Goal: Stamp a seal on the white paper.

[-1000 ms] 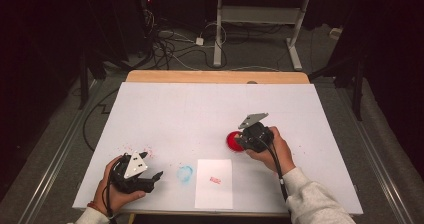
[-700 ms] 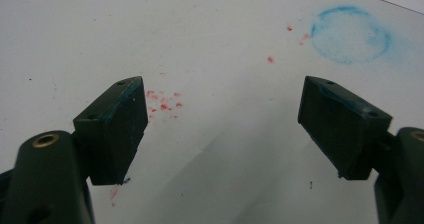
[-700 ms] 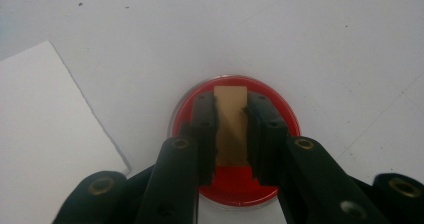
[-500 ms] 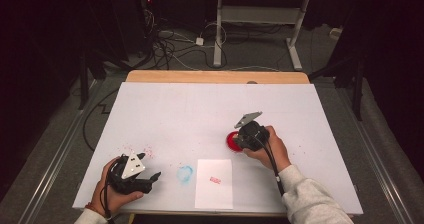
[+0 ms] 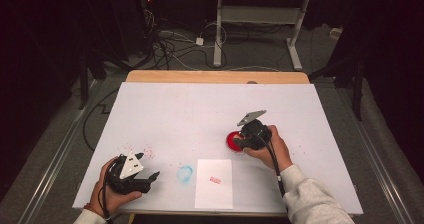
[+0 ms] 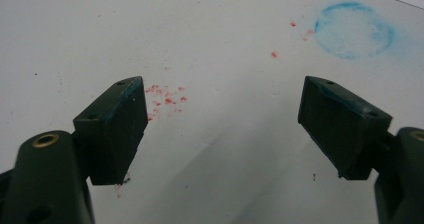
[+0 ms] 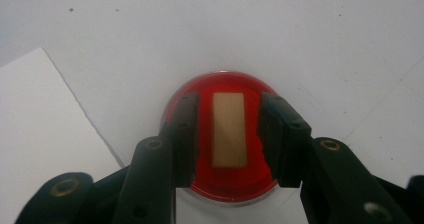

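A round red ink pad (image 7: pixel 235 176) lies on the white table (image 5: pixel 200 114), right of the middle. A small wooden stamp (image 7: pixel 229 129) stands in it. My right gripper (image 7: pixel 229 134) points down over the pad (image 5: pixel 231 140) with the stamp between its jaws. Those jaws have just been opening, and a strip of red shows on each side of the stamp, so the pads do not press on it. My left gripper (image 6: pixel 222 99) rests near the front left corner (image 5: pixel 152 176), open with nothing between its fingers.
A white sheet of paper (image 5: pixel 214 194) with a small red stamp mark (image 5: pixel 215 180) lies at the front edge between the hands. A blue ring stain (image 5: pixel 184 173) sits just left of it. Red ink specks (image 6: pixel 165 96) dot the table by my left gripper.
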Available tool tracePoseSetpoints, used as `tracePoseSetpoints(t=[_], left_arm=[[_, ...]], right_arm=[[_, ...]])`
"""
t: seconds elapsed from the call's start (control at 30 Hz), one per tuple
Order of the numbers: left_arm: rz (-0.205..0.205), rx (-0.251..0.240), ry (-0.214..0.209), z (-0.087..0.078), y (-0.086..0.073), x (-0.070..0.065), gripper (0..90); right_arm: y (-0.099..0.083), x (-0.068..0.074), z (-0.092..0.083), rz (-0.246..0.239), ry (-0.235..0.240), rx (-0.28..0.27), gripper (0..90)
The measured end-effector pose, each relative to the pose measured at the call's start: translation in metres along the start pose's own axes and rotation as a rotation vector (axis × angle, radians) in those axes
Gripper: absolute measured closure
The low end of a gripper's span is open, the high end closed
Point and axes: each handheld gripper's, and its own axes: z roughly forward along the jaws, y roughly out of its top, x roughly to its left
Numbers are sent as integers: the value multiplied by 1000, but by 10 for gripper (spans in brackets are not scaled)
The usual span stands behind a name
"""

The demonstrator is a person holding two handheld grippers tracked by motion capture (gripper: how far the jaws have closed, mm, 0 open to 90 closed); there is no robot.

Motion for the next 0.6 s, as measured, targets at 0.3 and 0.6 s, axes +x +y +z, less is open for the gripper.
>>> tracePoseSetpoints(t=[0.3, 0.6], left_arm=[[1, 1, -2, 0, 0, 0, 194], [-2, -3, -5, 0, 0, 1, 194]], right_arm=[[0, 2, -1, -12, -6, 15, 763], [-1, -1, -2, 9, -12, -4, 667]])
